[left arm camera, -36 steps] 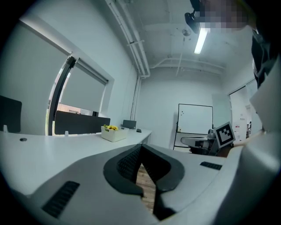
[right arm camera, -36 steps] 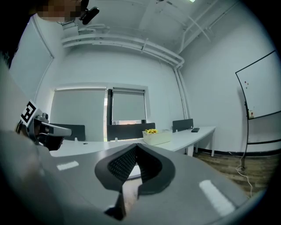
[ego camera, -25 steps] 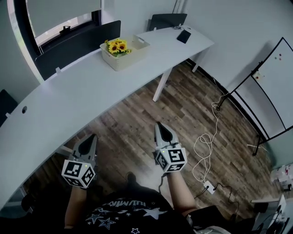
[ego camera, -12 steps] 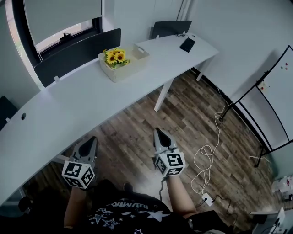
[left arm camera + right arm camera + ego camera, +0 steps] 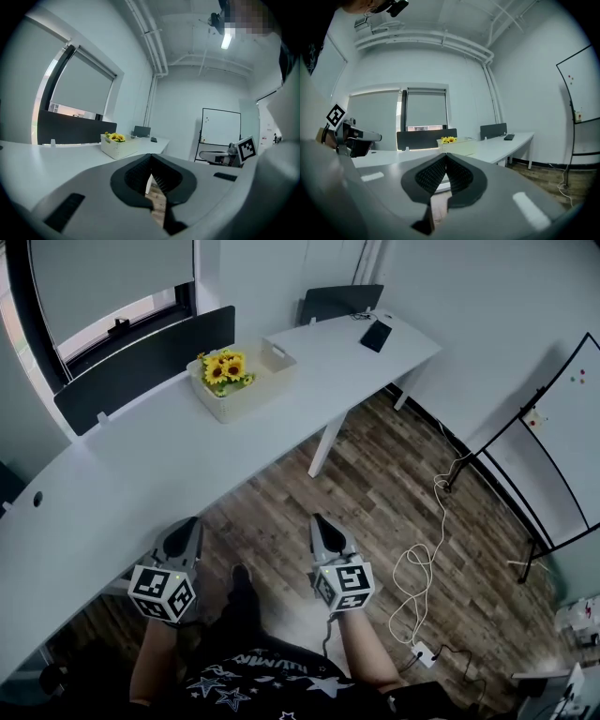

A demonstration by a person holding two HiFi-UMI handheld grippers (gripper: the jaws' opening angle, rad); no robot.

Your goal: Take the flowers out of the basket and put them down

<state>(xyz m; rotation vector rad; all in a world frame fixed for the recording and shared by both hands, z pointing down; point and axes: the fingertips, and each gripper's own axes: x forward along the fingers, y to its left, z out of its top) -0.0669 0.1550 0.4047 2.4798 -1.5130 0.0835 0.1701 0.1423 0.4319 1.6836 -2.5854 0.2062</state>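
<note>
A bunch of yellow sunflowers (image 5: 223,369) stands in the left end of a cream basket (image 5: 255,390) on the long white desk (image 5: 122,470). The left gripper view shows the basket (image 5: 123,145) and flowers (image 5: 115,137) far ahead; the right gripper view also shows the basket (image 5: 461,146) and flowers (image 5: 449,139) in the distance. My left gripper (image 5: 190,524) and right gripper (image 5: 317,519) are both shut and empty, held low over the wooden floor, well short of the desk and far from the basket.
A dark phone-like object (image 5: 376,335) lies at the desk's far right end. Black screens (image 5: 141,367) run along the desk's back edge, with a chair (image 5: 339,302) behind. A whiteboard (image 5: 562,442) stands at right; white cables (image 5: 422,549) trail across the floor.
The view has shifted: the desk and basket sit slightly further left and lower in frame. Both grippers stay shut and held low, drifting a little upward in the picture.
</note>
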